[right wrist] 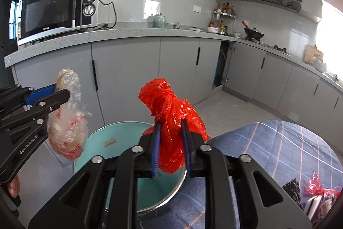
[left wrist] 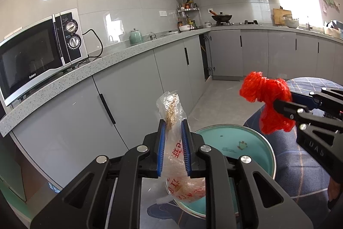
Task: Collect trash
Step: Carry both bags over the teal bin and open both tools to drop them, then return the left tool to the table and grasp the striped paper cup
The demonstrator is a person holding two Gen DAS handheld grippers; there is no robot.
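Observation:
My left gripper [left wrist: 174, 123] is shut on a clear plastic bag [left wrist: 172, 113] with red print and food scraps, held above a teal bin [left wrist: 253, 143]. The bag also shows in the right wrist view [right wrist: 68, 121], hanging from the left gripper [right wrist: 62, 91]. My right gripper [right wrist: 170, 123] is shut on a crumpled red plastic bag [right wrist: 171, 121] above the teal bin [right wrist: 120, 136]. In the left wrist view the red bag [left wrist: 268, 100] hangs from the right gripper [left wrist: 278, 103] over the bin's right side.
A table with a blue checked cloth [right wrist: 278, 153] stands right of the bin, with more wrappers [right wrist: 317, 188] at its near right. Grey cabinets [left wrist: 133, 89] and a counter with a microwave [left wrist: 40, 50] run behind. One cabinet door [right wrist: 223, 63] stands ajar.

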